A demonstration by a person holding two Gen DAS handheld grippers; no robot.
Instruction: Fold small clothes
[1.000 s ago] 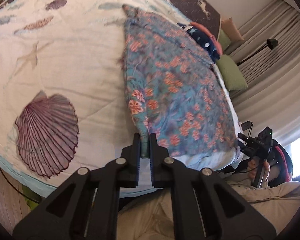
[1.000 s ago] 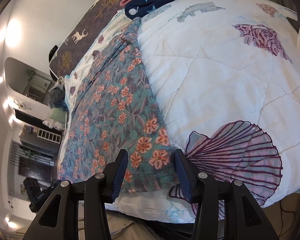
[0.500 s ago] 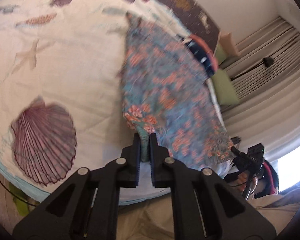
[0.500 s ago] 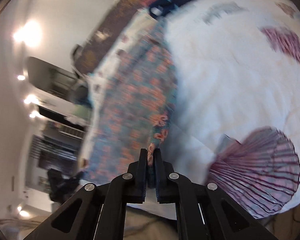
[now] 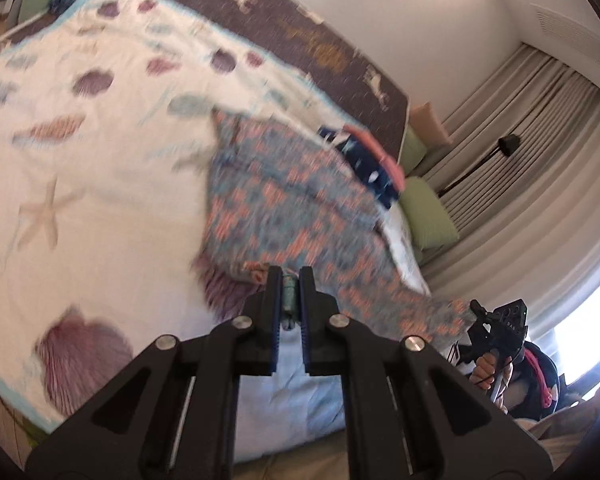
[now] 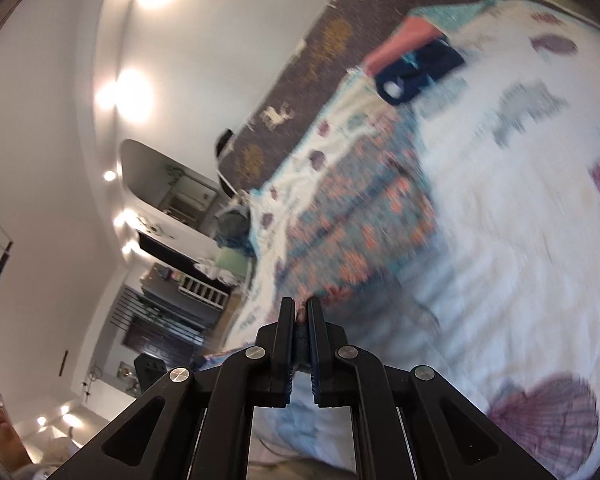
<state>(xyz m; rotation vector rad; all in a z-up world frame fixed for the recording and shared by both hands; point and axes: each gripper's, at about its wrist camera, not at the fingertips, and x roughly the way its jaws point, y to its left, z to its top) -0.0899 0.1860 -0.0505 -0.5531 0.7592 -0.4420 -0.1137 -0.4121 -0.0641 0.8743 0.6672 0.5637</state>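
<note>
Two grippers: each is clamped on a near corner of the floral garment (image 5: 284,208).
Left gripper (image 5: 288,280): jaws pressed together on a teal fold of the cloth at the garment's near hem.
Right gripper (image 6: 300,312): jaws closed tight on the other near corner, fabric pinched between the pads; also seen at the right of the left wrist view, gripped by a hand (image 5: 490,368).
Floral garment: near edge lifted off the white seashell quilt (image 5: 100,184), far end resting on the quilt.
Folded pile (image 5: 374,164): navy and coral pieces, just beyond the garment's far end.
Green cushion (image 5: 428,216): beside the pile, off the quilt's edge.
</note>
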